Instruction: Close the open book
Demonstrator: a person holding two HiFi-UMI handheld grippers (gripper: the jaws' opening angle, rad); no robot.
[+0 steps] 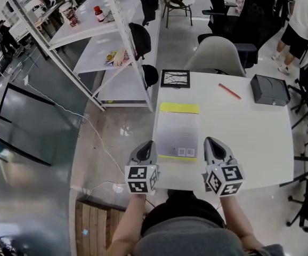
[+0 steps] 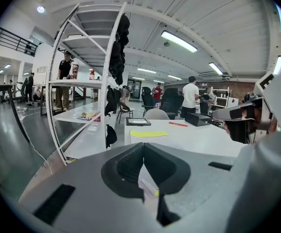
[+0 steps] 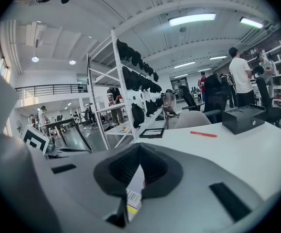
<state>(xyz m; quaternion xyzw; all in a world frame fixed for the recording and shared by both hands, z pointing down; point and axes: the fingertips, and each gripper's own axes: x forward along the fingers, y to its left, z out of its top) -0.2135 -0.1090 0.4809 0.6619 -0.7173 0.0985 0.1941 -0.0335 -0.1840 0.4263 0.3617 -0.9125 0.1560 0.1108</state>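
While both forearms reach forward side by side over the near edge of the white table [image 1: 250, 137], each holds one hand-held gripper tilted slightly downward. The left hand-held gripper [image 1: 147, 143] has its jaws pressed together on nothing; the right hand-held gripper [image 1: 211, 141] is likewise closed and empty. One book [image 1: 178, 129] lies flat between them, grey face up, yellow at its far and near edges. Beyond it are one framed picture [image 1: 175, 78], one red pen [image 1: 229, 91] and one black box [image 1: 269, 89], lid down, contents unseen.

Right claw [image 3: 139, 148], jaws together, over book [image 3: 133, 197]; red pen [image 3: 203, 134] beyond on white table [image 3: 257, 154]
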